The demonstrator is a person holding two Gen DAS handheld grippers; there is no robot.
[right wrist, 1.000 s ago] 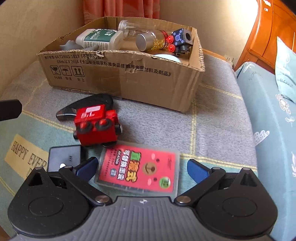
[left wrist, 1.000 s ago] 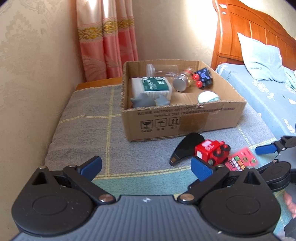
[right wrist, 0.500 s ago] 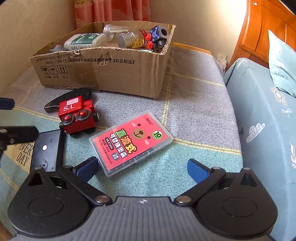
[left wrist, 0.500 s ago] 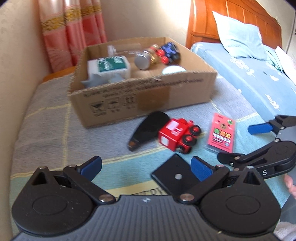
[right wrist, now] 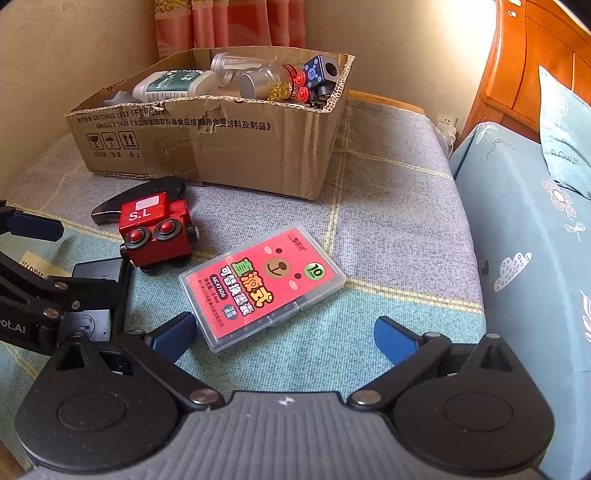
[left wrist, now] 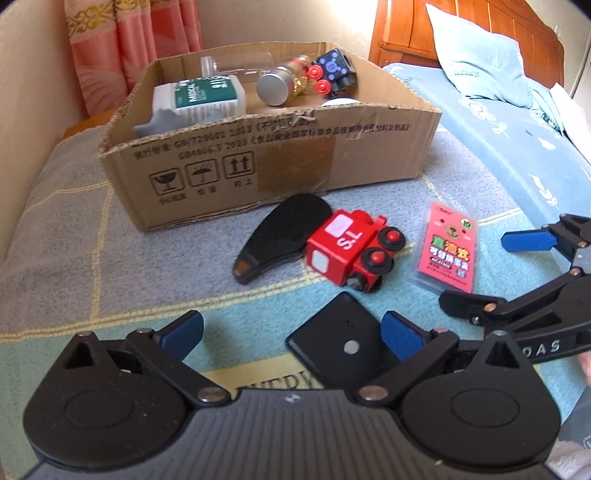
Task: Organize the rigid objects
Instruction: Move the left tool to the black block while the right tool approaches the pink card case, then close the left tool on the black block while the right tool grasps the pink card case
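On the blanket lie a red toy train [left wrist: 352, 253] [right wrist: 157, 232], a black curved piece [left wrist: 282, 234] [right wrist: 142, 197], a flat black square plate [left wrist: 341, 345] [right wrist: 96, 275] and a clear case with a red label [left wrist: 448, 253] [right wrist: 260, 286]. Behind them stands a cardboard box [left wrist: 280, 162] [right wrist: 207, 144] holding a white bottle [left wrist: 205, 96], a jar and a blue toy. My left gripper [left wrist: 290, 332] is open just short of the black plate. My right gripper [right wrist: 284, 334] is open with the near end of the case between its fingers, untouched.
A bed with a blue floral cover [right wrist: 524, 236] and a wooden headboard [left wrist: 472, 22] borders the right side. A pink curtain [left wrist: 129, 48] and a wall stand behind the box. A fingertip [left wrist: 583, 363] shows at the right edge of the left wrist view.
Both grippers have drawn back and swung, so more of the blanket shows. The black plate came into the left view. The case now lies farther ahead of the right fingers. The objects stay put.
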